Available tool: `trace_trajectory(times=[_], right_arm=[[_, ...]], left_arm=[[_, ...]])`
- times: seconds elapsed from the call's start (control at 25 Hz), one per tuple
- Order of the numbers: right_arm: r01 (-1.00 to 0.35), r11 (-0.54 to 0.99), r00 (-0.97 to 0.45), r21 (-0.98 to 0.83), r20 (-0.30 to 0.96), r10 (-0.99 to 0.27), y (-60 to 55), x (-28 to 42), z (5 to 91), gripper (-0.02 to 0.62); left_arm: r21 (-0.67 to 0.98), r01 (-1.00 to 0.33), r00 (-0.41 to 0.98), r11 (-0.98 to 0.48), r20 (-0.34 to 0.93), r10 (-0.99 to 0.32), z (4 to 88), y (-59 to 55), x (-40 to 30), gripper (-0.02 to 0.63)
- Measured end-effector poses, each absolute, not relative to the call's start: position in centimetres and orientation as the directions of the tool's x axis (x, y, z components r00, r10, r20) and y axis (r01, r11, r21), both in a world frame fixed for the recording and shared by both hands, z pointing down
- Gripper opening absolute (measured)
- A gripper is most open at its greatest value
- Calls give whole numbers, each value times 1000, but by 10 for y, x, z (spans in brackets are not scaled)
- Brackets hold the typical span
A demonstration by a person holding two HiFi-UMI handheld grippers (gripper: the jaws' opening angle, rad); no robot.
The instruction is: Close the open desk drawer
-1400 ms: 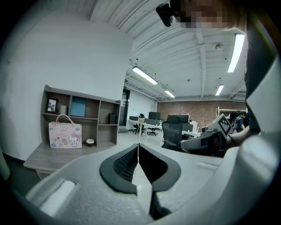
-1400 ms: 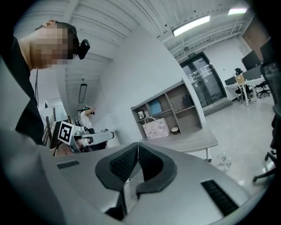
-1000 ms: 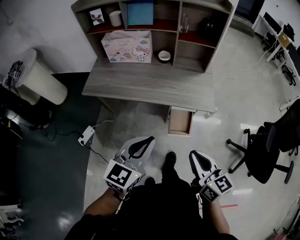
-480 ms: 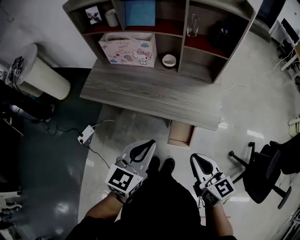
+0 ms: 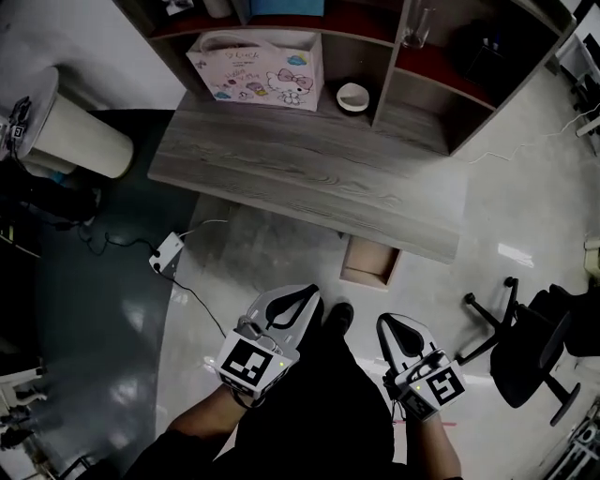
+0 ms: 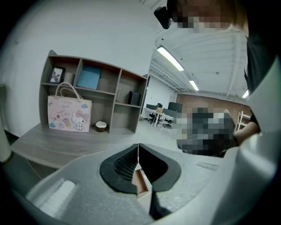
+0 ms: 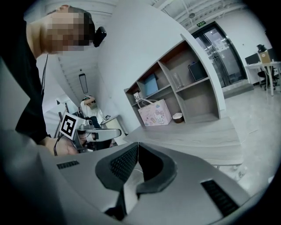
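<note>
The open wooden drawer [image 5: 370, 262] juts out under the front edge of the grey desk [image 5: 309, 178], right of its middle. My left gripper [image 5: 306, 292] is low in the head view, left of the drawer and short of it, with its jaws shut and empty. The right gripper [image 5: 385, 322] is held just below the drawer, apart from it, also shut on nothing. In the left gripper view the tips [image 6: 138, 145] meet, and the drawer [image 6: 140, 185] shows through the gap behind them. The right gripper view shows its tips [image 7: 138, 144] together, with the desk [image 7: 197, 136] ahead.
A pink cartoon bag [image 5: 261, 67], a white bowl [image 5: 353, 97] and a glass [image 5: 417, 23] stand in the desk's shelf unit. A white bin [image 5: 66, 131] and a power strip [image 5: 167, 253] lie left. An office chair [image 5: 534, 347] stands right. My shoe [image 5: 339, 317] is between the grippers.
The desk and drawer have come nearer in the head view. Both grippers have moved forward and lower, still shut. The drawer stays open.
</note>
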State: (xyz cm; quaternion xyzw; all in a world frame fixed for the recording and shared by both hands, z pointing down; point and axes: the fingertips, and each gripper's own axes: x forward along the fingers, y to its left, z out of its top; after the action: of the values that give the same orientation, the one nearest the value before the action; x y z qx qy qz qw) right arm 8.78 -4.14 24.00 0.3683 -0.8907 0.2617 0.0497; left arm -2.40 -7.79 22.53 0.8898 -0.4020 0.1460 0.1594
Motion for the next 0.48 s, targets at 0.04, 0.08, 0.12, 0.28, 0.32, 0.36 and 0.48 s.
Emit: trace_trajectory(times=[0.04,0.08,0.12,0.28,0.32,0.36,0.48], right_arm=[[-680,592,-726,-432,288,-624,-45,84,247,14],[-679,592,-728,-434,296,-618,-48,81,255,14],[-679,590,-729,-437,306,-612,-51,79,265,14],[-683,581,-729,-443,352,-587,-65,76,312,14],[-682,579,-729,-447,362,-580,-68,75,323,14],[-682,575,-730,-453,369,-575,-70,74,334,14],[-684,561,-728,-467,384,-567,-79,72,367,14]], left_arm=[[174,-761,634,-625,407,-658,236,-81,-27,9],[170,-757,634,-631,426,-646,248,-84,-29,10],[164,-754,634,-636,436,-639,260,-87,-30,11],[219,-749,647,-626,444,-619,304,-100,-21,10],[237,-746,653,-622,442,-615,313,-102,-18,9],[252,-745,656,-617,440,-613,322,-104,-17,9],[282,-743,661,-607,451,-600,353,-111,-17,10]])
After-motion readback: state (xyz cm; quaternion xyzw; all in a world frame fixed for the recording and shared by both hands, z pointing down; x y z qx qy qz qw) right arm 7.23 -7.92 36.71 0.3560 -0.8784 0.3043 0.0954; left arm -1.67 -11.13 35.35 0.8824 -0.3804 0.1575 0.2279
